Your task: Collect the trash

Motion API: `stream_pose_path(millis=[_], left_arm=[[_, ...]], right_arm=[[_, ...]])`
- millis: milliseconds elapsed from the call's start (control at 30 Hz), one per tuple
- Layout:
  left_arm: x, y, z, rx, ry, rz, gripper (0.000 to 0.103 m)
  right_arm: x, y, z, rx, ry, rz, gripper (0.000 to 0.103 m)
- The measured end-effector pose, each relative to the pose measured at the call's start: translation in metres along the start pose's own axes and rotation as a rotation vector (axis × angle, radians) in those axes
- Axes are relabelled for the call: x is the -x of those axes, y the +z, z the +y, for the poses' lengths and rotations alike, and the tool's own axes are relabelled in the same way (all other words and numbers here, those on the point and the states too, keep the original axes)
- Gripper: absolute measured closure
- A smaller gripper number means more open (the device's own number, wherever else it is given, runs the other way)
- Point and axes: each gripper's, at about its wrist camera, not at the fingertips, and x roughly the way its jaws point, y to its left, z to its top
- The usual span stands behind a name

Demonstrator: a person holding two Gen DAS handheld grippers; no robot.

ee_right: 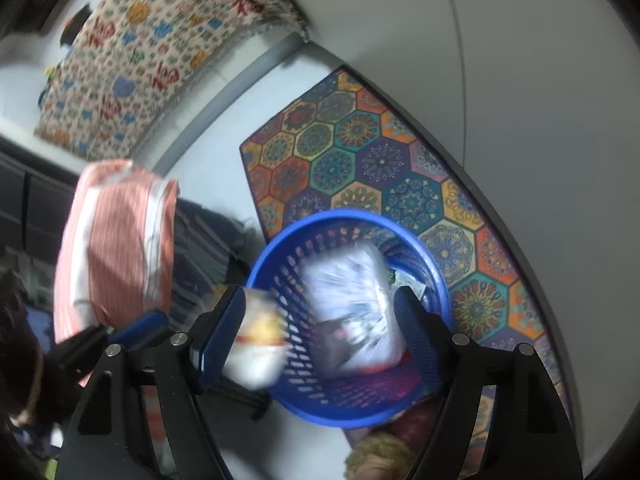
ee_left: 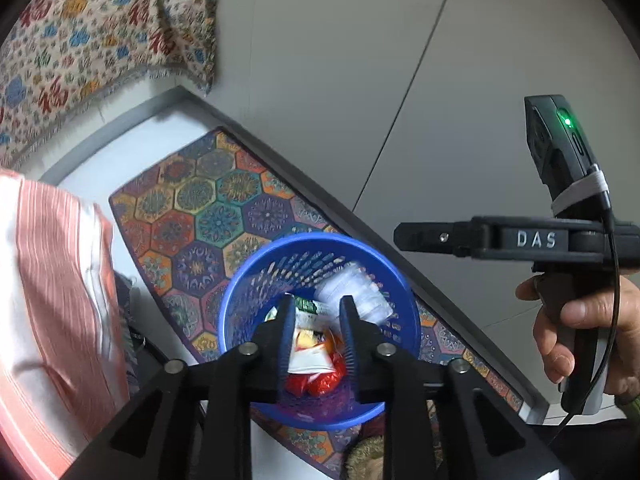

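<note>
Hovering over the blue basket (ee_left: 240, 292), my left gripper (ee_left: 316, 336) loosely straddles a light, crinkly wrapper (ee_left: 310, 354); right gripper (ee_right: 320, 320) spread.

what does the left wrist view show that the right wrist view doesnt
Only the left wrist view: the right gripper seen from the side, the hand holding it, its green light, and red wrappers at the bottom of the basket.

Only the right wrist view: a blurred white and yellow wrapper beside the left finger, outside the basket's rim.

Both: the blue basket on the hexagon-patterned mat, the white plastic packet inside, the striped pink cloth and the patterned blanket.
</note>
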Motion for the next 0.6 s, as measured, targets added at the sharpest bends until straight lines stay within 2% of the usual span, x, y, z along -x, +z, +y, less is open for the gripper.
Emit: stream_pose_path(millis=[67, 167, 300, 367, 433, 500, 600], left_arm=[[0.009, -0.001, -0.005, -0.015, 0.006, -0.036, 0.059], [0.034, -0.004, -0.009, -0.018, 0.016, -0.107, 0.045], [0.078, -0.008, -0.013, -0.004, 0.015, -0.175, 0.033], [0.103, -0.014, -0.016, 0.001, 0.010, -0.205, 0.021], [0.122, -0.021, -0.021, -0.006, 0.021, -0.209, 0.017], [0.134, -0.031, -0.027, -0.016, 0.073, -0.188, 0.017], [0.150, -0.046, -0.037, -0.044, 0.111, -0.215, 0.017]], right_arm=[[0.008, 0.000, 0.000, -0.011, -0.012, -0.030, 0.016], [0.023, 0.001, 0.004, 0.000, -0.040, -0.072, 0.000], [0.055, -0.009, 0.021, 0.057, -0.092, -0.103, 0.000], [0.073, -0.020, 0.035, 0.103, -0.126, -0.117, 0.000], [0.094, -0.037, 0.049, 0.148, -0.186, -0.141, 0.000], [0.113, -0.057, 0.061, 0.181, -0.232, -0.177, 0.000], [0.133, -0.089, 0.075, 0.216, -0.270, -0.226, 0.000]])
